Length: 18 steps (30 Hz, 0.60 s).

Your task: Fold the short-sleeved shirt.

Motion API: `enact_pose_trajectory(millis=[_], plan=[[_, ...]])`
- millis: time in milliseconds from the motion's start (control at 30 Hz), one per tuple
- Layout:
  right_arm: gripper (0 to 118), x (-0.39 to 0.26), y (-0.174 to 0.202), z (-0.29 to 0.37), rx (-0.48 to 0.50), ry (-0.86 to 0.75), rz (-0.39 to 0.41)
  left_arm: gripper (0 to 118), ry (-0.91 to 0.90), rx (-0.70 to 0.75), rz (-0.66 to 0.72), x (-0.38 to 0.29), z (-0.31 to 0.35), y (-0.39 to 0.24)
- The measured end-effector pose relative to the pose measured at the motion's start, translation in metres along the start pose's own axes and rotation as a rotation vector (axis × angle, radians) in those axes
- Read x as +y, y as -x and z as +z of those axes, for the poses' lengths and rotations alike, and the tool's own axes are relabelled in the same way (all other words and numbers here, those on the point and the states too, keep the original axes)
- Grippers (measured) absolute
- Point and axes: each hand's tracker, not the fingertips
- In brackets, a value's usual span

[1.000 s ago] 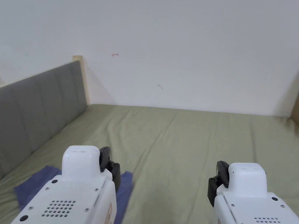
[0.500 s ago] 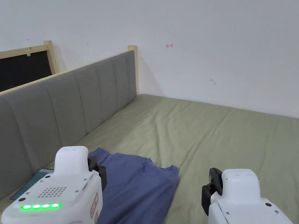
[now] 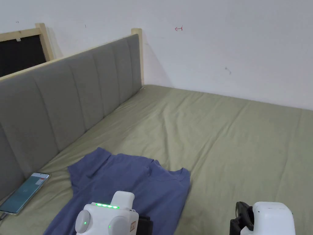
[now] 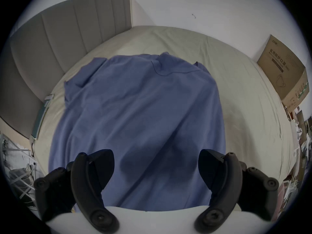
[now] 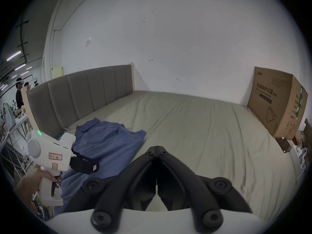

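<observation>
Now, in the head view, your two hand-held grippers sit at the bottom edge, and one blue shirt [image 3: 128,186] lies at lower left on the bed [image 3: 232,137], more exposed than a second ago. In the left gripper view, your left hand-held gripper [image 4: 156,163] gapes wide above the shirt, holding nothing. In the right gripper view, your right hand-held gripper [image 5: 157,149] is closed, empty, over the bed.

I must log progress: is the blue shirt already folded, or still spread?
Mostly spread: the blue shirt lies open on the bed sheet, collar and one sleeve showing; its right side looks tucked.
</observation>
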Motion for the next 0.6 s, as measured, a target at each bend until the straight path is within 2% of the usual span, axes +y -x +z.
enact_pose_trajectory(millis=[167, 267, 300, 333, 367, 400, 433, 467, 533, 600], plan=[[0, -0.009, -0.008, -0.014, -0.015, 0.054, -0.01, 107, -0.009, -0.018, 0.023, 0.018, -0.027, -0.008], [0, -0.012, -0.011, -0.017, -0.02, 0.08, -0.022, 106, 0.099, -0.02, 0.03, 0.015, -0.058, -0.009], [0, -0.013, -0.013, -0.018, -0.025, 0.091, -0.029, 105, 0.064, -0.006, 0.023, 0.016, -0.05, -0.01], [0, -0.014, -0.013, -0.018, -0.027, 0.096, -0.032, 93, 0.061, -0.008, 0.031, 0.019, -0.043, -0.01], [0, -0.015, -0.015, -0.017, -0.031, 0.095, -0.039, 74, 0.058, -0.011, 0.052, 0.021, -0.038, -0.008], [0, -0.017, -0.016, -0.018, -0.033, 0.098, -0.048, 50, 0.044, -0.008, 0.066, 0.022, -0.035, -0.006], [0, -0.018, -0.018, -0.019, -0.032, 0.105, -0.062, 15, 0.041, -0.002, 0.08, 0.023, -0.03, -0.004], [0, -0.019, -0.018, -0.019, -0.03, 0.11, -0.073, 4, 0.05, 0.005, 0.101, 0.023, -0.031, -0.001], [0, -0.022, -0.019, -0.015, -0.028, 0.116, -0.082, 4, 0.07, -0.026, 0.196, 0.023, -0.034, 0.002], [0, -0.024, -0.02, -0.012, -0.031, 0.119, -0.071, 4, 0.071, -0.018, 0.189, 0.027, -0.03, 0.003]])
